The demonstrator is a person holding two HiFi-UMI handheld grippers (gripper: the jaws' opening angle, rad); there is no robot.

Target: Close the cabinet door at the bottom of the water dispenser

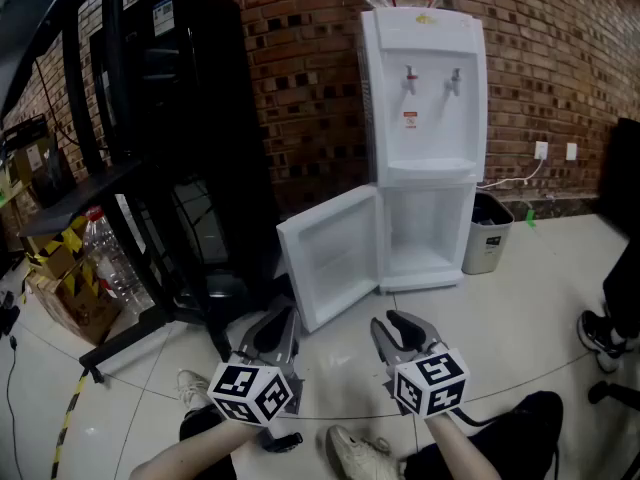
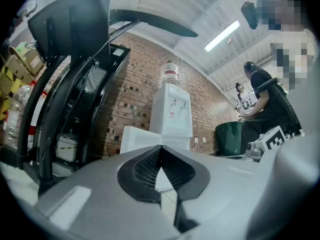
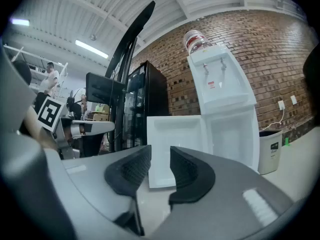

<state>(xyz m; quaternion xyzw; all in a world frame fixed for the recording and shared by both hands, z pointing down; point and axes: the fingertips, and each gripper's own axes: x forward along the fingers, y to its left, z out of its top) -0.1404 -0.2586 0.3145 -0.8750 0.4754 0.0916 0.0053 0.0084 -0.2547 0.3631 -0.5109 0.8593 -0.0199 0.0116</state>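
Note:
The white water dispenser [image 1: 425, 118] stands against the brick wall. Its bottom cabinet door [image 1: 332, 255] hangs wide open, swung out to the left, and the empty white compartment [image 1: 425, 230] shows. Both grippers hover low over the floor, well short of the door. My left gripper [image 1: 268, 333] is shut with its tips touching and nothing held; in its own view the left gripper [image 2: 160, 149] points at the door [image 2: 137, 140]. My right gripper [image 1: 398, 330] is open by a narrow gap, empty, and in its own view the right gripper [image 3: 160, 154] faces the door [image 3: 176, 149] and the dispenser [image 3: 222, 91].
A black cabinet [image 1: 190, 118] stands left of the dispenser, with a black rack [image 1: 95, 183], plastic bottles [image 1: 105, 253] and cardboard boxes [image 1: 75, 303] further left. A grey bin [image 1: 488, 233] sits right of the dispenser. A person's shoe [image 1: 600, 333] is at the right edge.

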